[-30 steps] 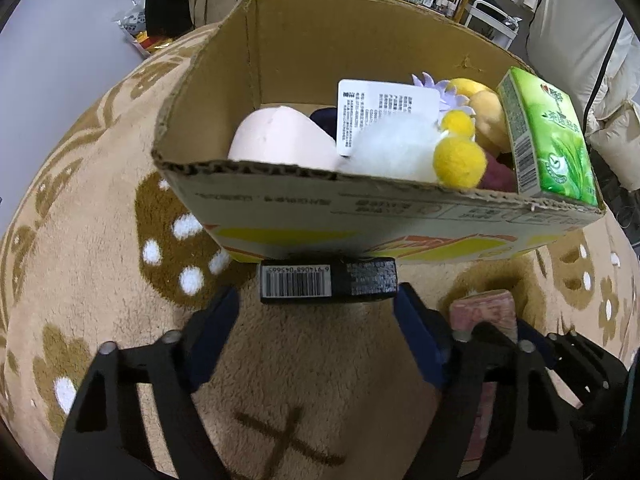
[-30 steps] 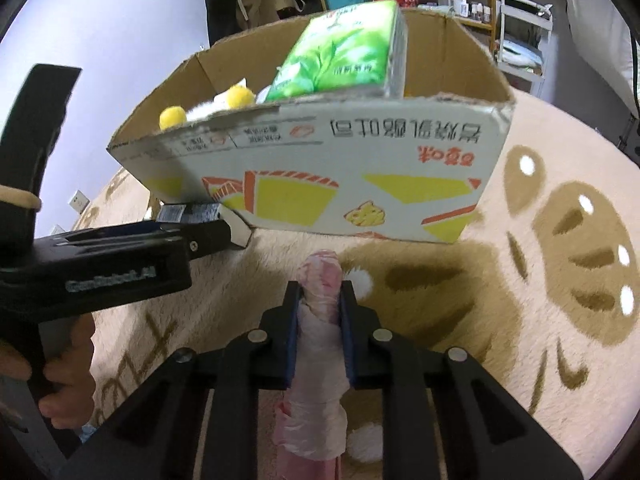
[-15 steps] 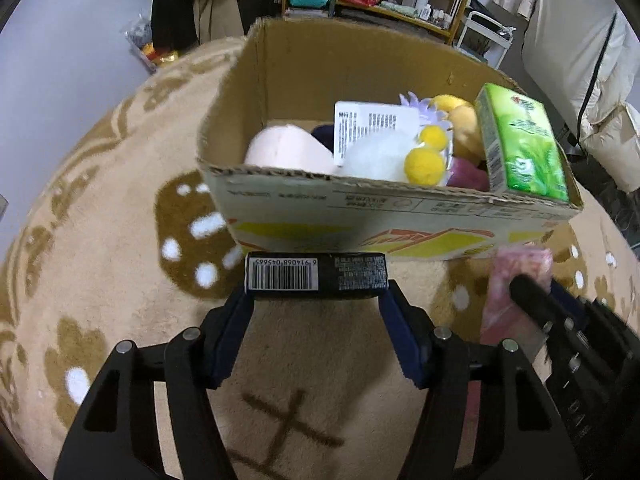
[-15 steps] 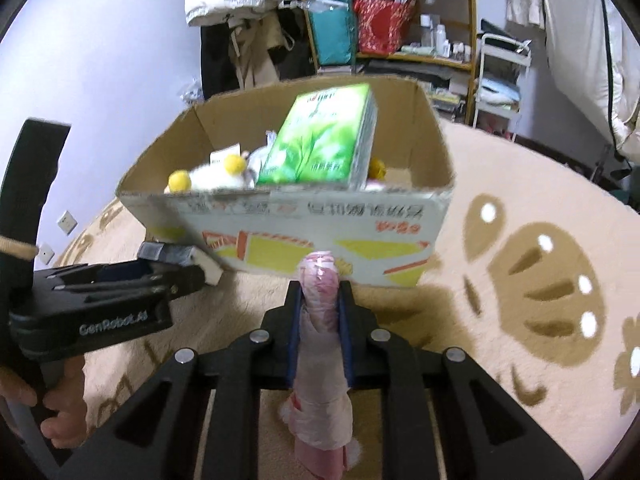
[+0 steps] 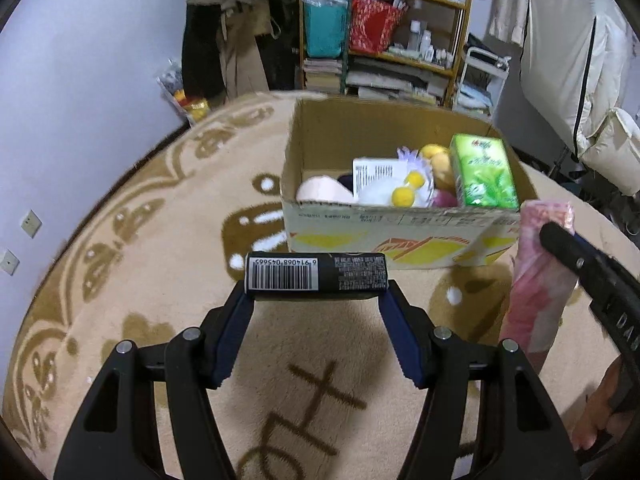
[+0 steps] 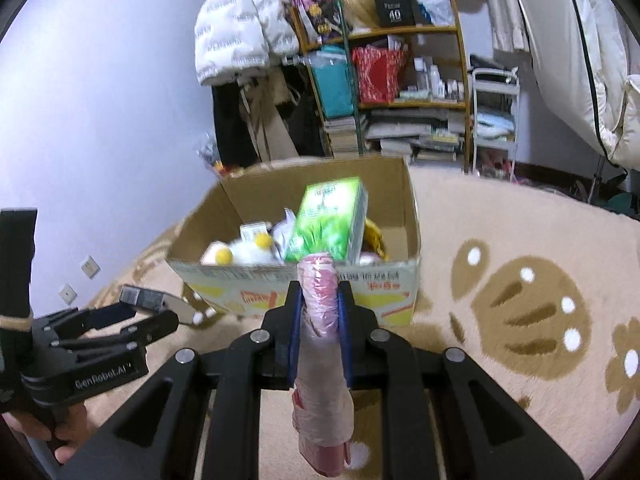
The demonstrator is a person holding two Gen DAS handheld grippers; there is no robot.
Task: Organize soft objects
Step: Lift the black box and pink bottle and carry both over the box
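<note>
My left gripper [image 5: 316,293] is shut on a black packet with a barcode [image 5: 316,276], held crosswise between the blue pads above the rug. Between the pads of my right gripper [image 6: 318,300], which is shut, a long pink plastic-wrapped packet [image 6: 322,360] stands upright; the pink packet [image 5: 538,280] also shows at the right of the left wrist view. Beyond both stands an open cardboard box [image 5: 400,218] holding a green tissue pack [image 5: 484,172], a white plush with yellow pompoms [image 5: 384,194] and other soft toys. The left gripper [image 6: 132,312] is at the lower left of the right wrist view.
A beige rug with brown patterns [image 5: 140,240] covers the floor around the box. Behind it stand a cluttered wooden shelf [image 6: 400,80], hanging white jackets [image 6: 240,20] and a white trolley [image 6: 494,112]. A pale wall [image 5: 80,80] runs along the left.
The left jaws have closed on the black packet, which lay by the box, and lifted it. Both grippers have risen and drawn back; the box looks smaller and its inside shows.
</note>
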